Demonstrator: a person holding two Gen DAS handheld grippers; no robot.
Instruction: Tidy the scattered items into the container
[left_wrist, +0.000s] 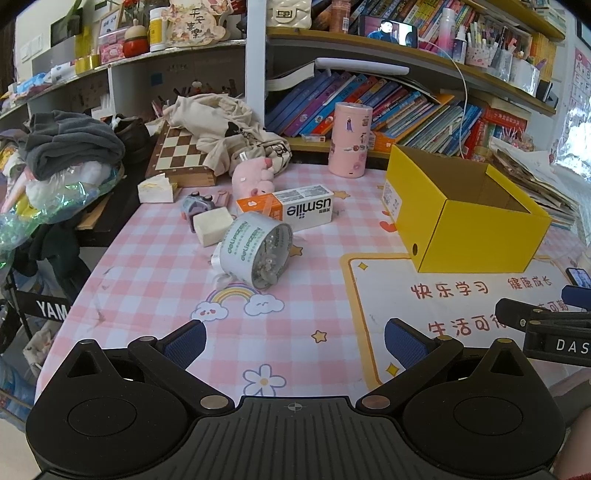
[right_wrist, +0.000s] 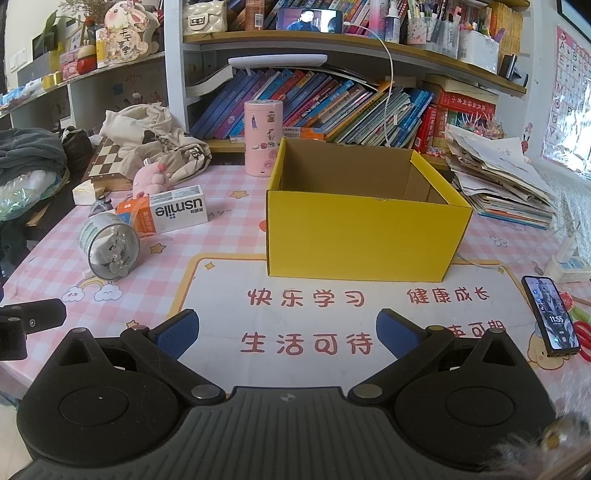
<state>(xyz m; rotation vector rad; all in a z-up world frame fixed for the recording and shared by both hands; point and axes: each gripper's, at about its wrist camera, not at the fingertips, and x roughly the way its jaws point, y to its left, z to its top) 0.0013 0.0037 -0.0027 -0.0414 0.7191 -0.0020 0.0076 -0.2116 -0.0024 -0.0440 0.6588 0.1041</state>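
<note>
Several loose items lie on the counter (left_wrist: 155, 258), all ahead and left of the left gripper (left_wrist: 295, 341), whose jaws stand wide apart and hold nothing. The right gripper (right_wrist: 288, 341) is likewise spread and empty, with the yellow box (right_wrist: 365, 236) straight ahead of its jaws, open-topped and apparently empty.

Nearest the left jaws is the round tin (left_wrist: 255, 251), tipped on its side with its clear end facing the camera. Judged light and rigid but smooth and liable to roll; best taken across its curved wall.

Beyond it lies the toothpaste carton (left_wrist: 291, 208), flat: light, stiff card, crushable if pinched hard; grip across the narrow sides.

Touching the tin's far-left side is the cream block (left_wrist: 213, 224), probably firm and easy to clamp on opposite flat faces.

The pink plush toy (left_wrist: 255, 177), farthest, is soft and will compress; take its body.

No item is in the box yet.
</note>
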